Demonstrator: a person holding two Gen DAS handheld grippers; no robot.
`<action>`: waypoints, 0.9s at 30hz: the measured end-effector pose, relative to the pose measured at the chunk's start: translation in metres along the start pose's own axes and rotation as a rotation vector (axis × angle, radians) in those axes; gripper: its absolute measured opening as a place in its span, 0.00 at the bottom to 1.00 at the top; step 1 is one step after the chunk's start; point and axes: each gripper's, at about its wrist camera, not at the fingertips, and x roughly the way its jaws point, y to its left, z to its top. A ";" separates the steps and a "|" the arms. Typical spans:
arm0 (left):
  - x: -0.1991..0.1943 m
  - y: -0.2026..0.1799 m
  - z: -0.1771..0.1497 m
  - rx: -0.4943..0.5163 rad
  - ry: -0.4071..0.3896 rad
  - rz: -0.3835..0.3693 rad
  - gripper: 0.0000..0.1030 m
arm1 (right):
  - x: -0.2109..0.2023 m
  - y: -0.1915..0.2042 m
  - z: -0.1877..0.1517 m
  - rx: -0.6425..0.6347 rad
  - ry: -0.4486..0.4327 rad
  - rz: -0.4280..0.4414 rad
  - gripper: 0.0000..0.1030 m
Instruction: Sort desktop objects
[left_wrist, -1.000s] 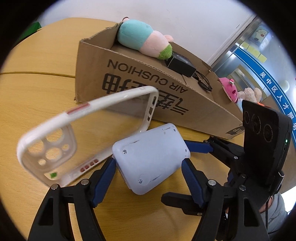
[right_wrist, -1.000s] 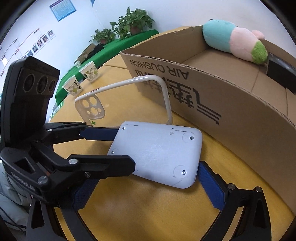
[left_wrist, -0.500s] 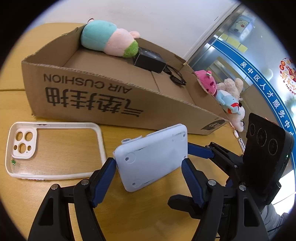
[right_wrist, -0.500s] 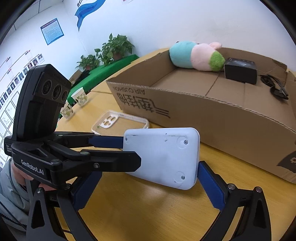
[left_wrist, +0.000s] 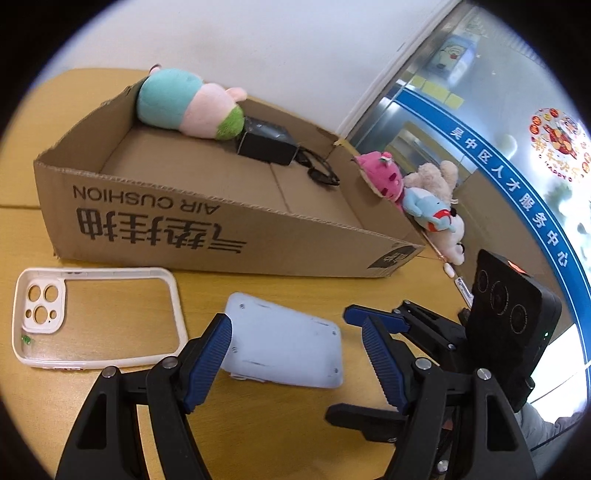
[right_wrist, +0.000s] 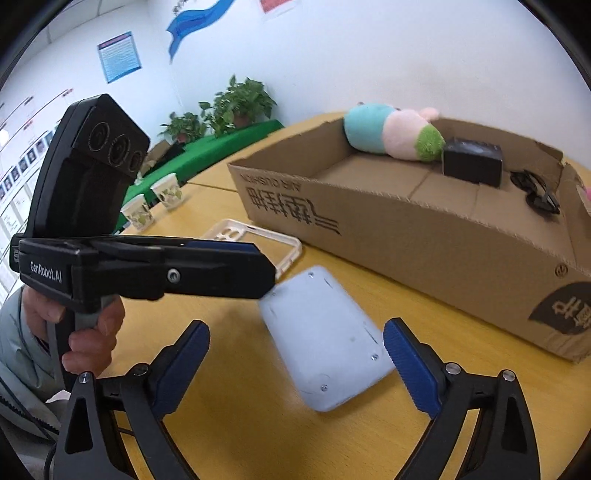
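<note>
A pale blue-white rectangular device (left_wrist: 284, 345) lies flat on the wooden table, also in the right wrist view (right_wrist: 325, 341). My left gripper (left_wrist: 295, 343) is open above it, with the jaws to either side and apart from it. My right gripper (right_wrist: 295, 354) is open too, its blue pads wide of the device. A white phone case (left_wrist: 96, 317) lies on the table to the left, also in the right wrist view (right_wrist: 255, 240). The cardboard box (left_wrist: 207, 218) behind holds a teal-pink plush (left_wrist: 184, 103), a black adapter (left_wrist: 266, 142) and black glasses (left_wrist: 321, 170).
Several plush toys (left_wrist: 417, 195) lie at the box's right end. Two paper cups (right_wrist: 155, 203) stand at the far left of the table in the right wrist view. Potted plants (right_wrist: 236, 103) and a green surface are beyond. The box wall (right_wrist: 406, 236) runs across the back.
Both grippers have let go of the pale device and opened; it now lies flat on the table. The phone case, earlier tilted up against it, lies flat to the left.
</note>
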 end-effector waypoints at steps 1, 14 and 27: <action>0.001 0.000 0.000 0.001 0.010 0.001 0.70 | -0.001 -0.003 -0.001 0.018 0.003 -0.003 0.94; 0.046 0.007 0.017 0.019 0.168 0.009 0.70 | 0.013 -0.022 -0.016 0.162 0.118 0.051 0.93; 0.026 0.008 0.013 -0.030 0.105 -0.033 0.70 | -0.001 -0.028 -0.009 0.193 0.017 0.044 0.84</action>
